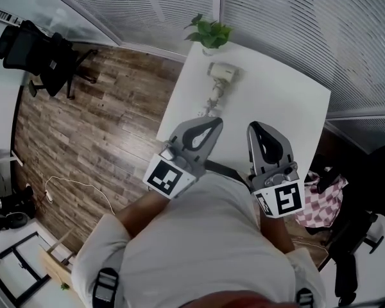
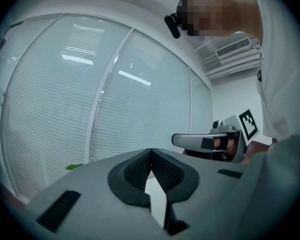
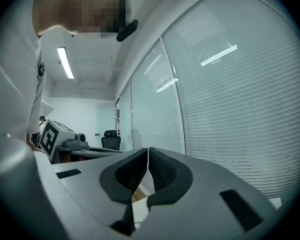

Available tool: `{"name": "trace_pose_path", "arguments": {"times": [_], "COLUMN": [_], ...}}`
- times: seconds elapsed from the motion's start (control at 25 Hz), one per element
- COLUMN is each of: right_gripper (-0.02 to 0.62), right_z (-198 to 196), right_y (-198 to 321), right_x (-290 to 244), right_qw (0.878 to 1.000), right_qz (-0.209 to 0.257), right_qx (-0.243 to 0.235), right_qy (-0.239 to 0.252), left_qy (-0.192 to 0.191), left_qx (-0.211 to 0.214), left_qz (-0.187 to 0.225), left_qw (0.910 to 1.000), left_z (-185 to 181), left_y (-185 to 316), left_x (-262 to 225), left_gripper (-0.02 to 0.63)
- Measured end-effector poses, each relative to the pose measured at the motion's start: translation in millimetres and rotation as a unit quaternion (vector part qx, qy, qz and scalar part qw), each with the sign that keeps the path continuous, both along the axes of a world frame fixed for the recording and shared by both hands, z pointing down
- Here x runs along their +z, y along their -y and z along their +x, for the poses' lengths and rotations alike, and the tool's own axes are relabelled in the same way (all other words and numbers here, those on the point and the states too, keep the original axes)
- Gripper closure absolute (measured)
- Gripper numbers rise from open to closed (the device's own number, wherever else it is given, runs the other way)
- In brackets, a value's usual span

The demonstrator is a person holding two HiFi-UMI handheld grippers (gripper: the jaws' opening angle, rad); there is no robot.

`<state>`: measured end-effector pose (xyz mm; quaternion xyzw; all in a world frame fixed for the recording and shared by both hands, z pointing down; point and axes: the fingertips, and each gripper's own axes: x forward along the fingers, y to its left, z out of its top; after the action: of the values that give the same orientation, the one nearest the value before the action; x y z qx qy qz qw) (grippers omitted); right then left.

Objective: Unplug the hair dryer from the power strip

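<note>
A cream hair dryer (image 1: 222, 74) lies on the white table (image 1: 289, 101) near its far edge, its handle pointing toward me. A small pale object (image 1: 207, 111), probably the power strip, sits at the handle's end; the plug is too small to make out. My left gripper (image 1: 216, 120) and right gripper (image 1: 252, 126) hover side by side over the table's near edge, both short of the dryer. The left gripper (image 2: 151, 151) has its pads pressed together with nothing between them. The right gripper (image 3: 148, 150) is likewise shut and empty. Both gripper views face window blinds; neither shows the dryer.
A potted plant (image 1: 210, 33) stands at the table's far edge behind the dryer. A black office chair (image 1: 42, 55) sits on the wood floor at left, where a white cable (image 1: 77, 186) trails. A checked cloth (image 1: 322, 199) and another dark chair (image 1: 362, 236) are at right.
</note>
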<state>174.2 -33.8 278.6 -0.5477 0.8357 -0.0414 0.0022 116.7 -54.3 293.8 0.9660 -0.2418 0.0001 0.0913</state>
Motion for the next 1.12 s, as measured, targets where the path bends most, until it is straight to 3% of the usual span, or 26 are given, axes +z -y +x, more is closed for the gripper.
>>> {"name": "trace_pose_path", "arguments": {"times": [0.36,0.68,1.12], "right_gripper": [0.561,0.560,0.556], "right_z": [10,-14,-64], "right_y": [20,36,52], "right_x": [21,55,150], "right_qw": [0.999,0.997,0.986], "right_qz": [-0.017,-0.046,-0.134], "right_qx": [-0.030,-0.053,-0.080], "right_qy": [-0.003,-0.025,-0.049], "left_qy": [0.035,0.097,0.174], "left_qx": [-0.029,-0.047,-0.021], "left_qz": [-0.005,-0.007,-0.050], "left_qw": [0.9990,0.9942,0.9832], "left_z": [7,-18,-55], "left_y": [17,30,39], "left_x": [20,62,162], "left_gripper": [0.577,0.577,0.577]}}
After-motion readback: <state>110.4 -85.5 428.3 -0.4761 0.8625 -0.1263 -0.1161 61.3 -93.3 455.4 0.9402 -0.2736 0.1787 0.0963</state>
